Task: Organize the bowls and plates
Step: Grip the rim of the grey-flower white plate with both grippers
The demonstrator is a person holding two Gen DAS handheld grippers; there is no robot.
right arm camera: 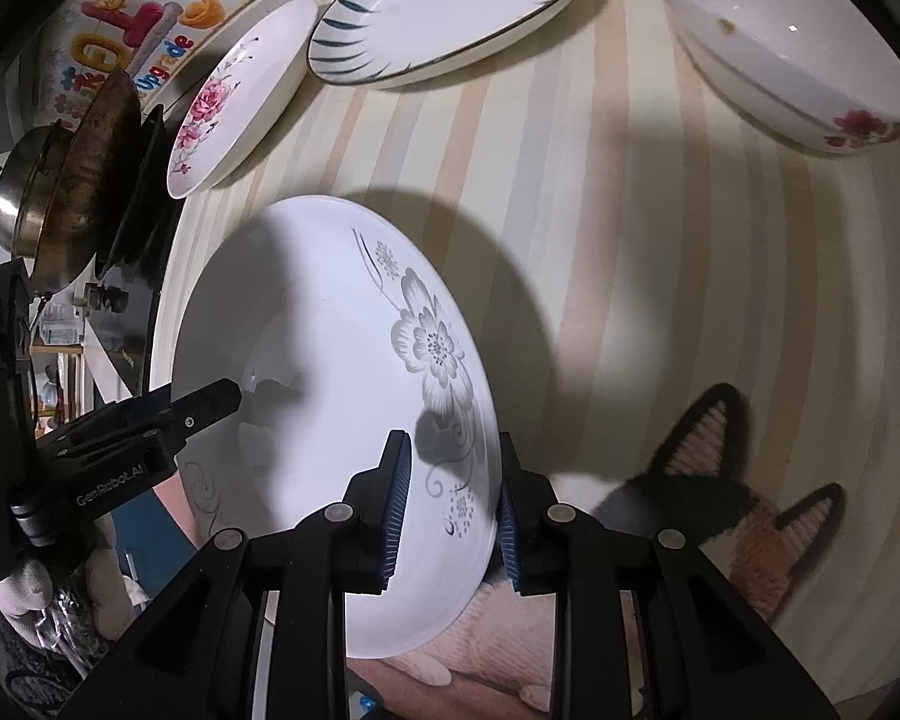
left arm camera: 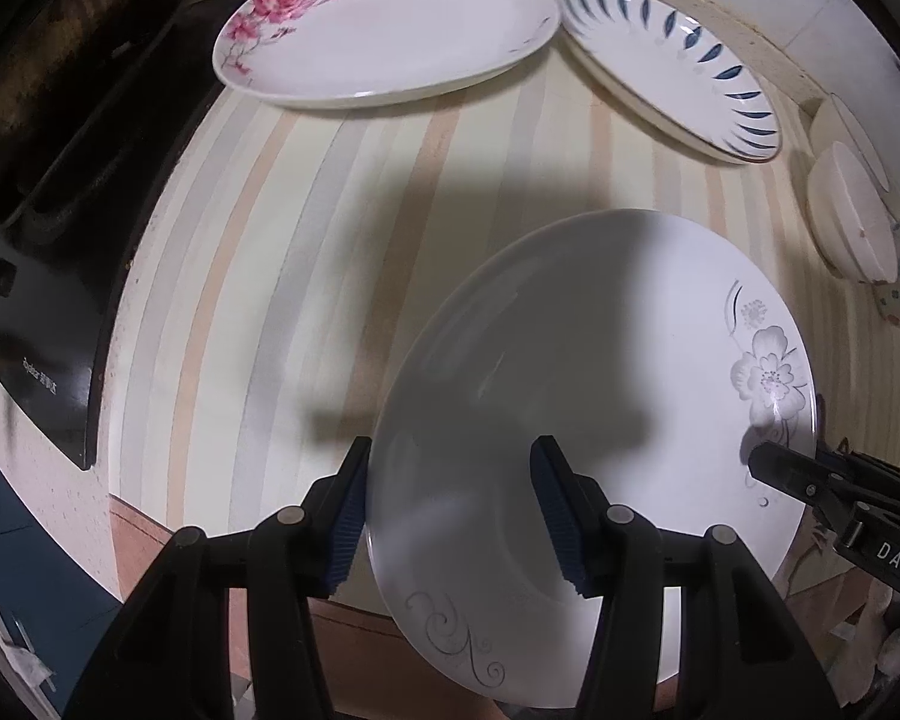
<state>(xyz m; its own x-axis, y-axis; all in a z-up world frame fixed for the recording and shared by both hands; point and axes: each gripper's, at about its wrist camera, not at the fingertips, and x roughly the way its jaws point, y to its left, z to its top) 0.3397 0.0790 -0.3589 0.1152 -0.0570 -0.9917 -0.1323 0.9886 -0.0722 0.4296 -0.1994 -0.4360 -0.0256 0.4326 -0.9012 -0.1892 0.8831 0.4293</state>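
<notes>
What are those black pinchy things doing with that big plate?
A person is tidying dishes on a striped countertop. Both tools sit on the big white plate with a grey flower. The left hand-held gripper has one finger on each side of its rim, and the right hand-held gripper straddles the opposite edge. Part of the plate juts past the counter's front. A pink-rose plate, a blue-leaf plate and a white bowl wait behind.

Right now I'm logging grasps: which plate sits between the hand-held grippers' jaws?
The grey-flower plate, nearest the counter edge; the pink-rose plate and blue-leaf plate lie untouched farther back.
</notes>
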